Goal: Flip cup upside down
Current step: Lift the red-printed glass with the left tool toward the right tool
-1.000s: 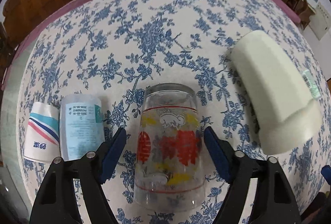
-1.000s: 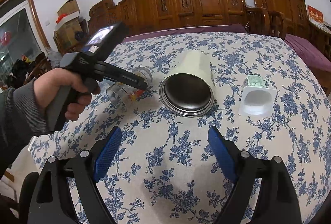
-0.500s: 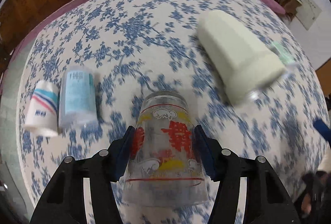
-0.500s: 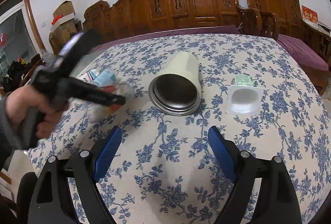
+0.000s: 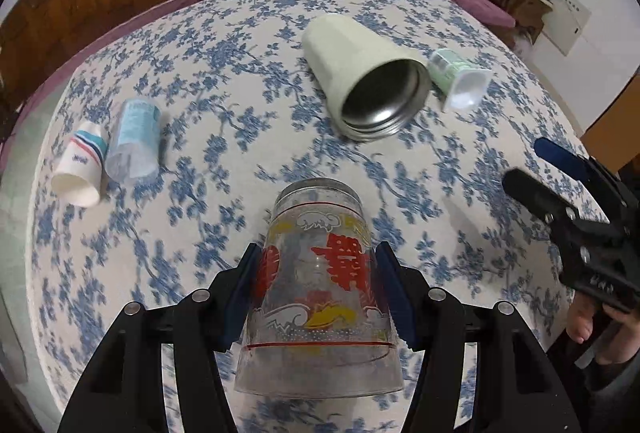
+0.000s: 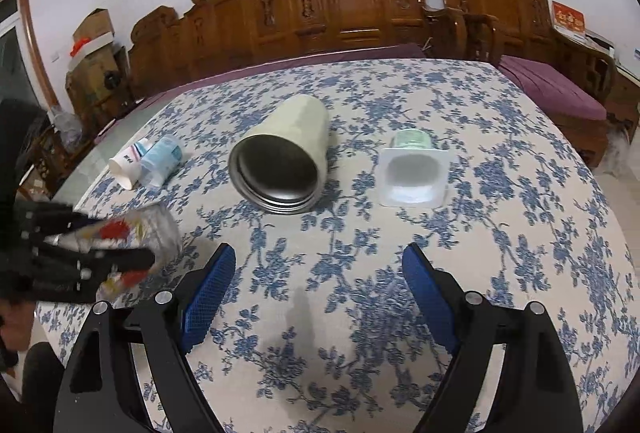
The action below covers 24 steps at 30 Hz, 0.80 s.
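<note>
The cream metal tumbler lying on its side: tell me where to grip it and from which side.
Grip the cream tumbler across its mid-body, coming down from above with the right gripper, whose fingers are open and empty. It lies on its side with its steel mouth toward the camera, so the round wall is exposed on both flanks. Probably avoid the threaded rim; it looks slippery.

Left hand-held gripper [image 5: 320, 297]: black arms, blue ribbed pads [image 5: 244, 293] (silver screws on top).

**Colours on the desk**

The desk [image 5: 248, 45] cloth is off-white with blue flowers. The clear glass [image 5: 320, 285] bears red characters, yellow and white clouds. The tumbler [image 5: 360, 73] is cream outside, steel grey inside. The pads [image 6: 208, 291] are blue.
</note>
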Each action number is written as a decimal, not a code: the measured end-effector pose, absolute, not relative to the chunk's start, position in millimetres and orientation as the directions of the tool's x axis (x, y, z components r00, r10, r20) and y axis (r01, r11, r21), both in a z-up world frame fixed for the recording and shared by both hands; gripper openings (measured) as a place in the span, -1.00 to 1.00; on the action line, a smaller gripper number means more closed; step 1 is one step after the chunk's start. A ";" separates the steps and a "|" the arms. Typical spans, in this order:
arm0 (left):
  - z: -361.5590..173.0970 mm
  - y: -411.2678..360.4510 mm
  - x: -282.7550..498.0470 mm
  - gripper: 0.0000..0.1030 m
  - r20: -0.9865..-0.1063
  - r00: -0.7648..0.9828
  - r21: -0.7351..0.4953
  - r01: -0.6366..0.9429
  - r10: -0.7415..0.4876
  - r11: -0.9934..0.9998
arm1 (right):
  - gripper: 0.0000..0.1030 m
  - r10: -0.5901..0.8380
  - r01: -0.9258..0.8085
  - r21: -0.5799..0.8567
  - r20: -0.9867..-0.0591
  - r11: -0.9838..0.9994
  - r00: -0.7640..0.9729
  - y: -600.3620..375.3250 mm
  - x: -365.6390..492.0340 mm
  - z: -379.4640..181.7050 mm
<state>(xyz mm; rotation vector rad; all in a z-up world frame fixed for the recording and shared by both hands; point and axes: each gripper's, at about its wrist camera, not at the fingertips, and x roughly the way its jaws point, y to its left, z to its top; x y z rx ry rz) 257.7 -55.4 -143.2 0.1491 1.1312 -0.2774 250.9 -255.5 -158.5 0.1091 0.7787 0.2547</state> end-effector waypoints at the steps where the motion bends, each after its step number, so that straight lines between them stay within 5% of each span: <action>1: -145.5 -57.4 253.8 0.08 -0.906 0.394 -0.033 0.291 -0.151 0.956 | 0.69 0.265 -0.182 0.193 -0.679 0.964 0.685 -257.7 250.6 -158.2; 24: -167.0 -64.3 221.9 0.07 -0.892 0.411 -0.058 0.309 -0.188 0.949 | 0.69 0.269 -0.208 0.173 -0.684 0.963 0.678 -246.1 249.9 -157.3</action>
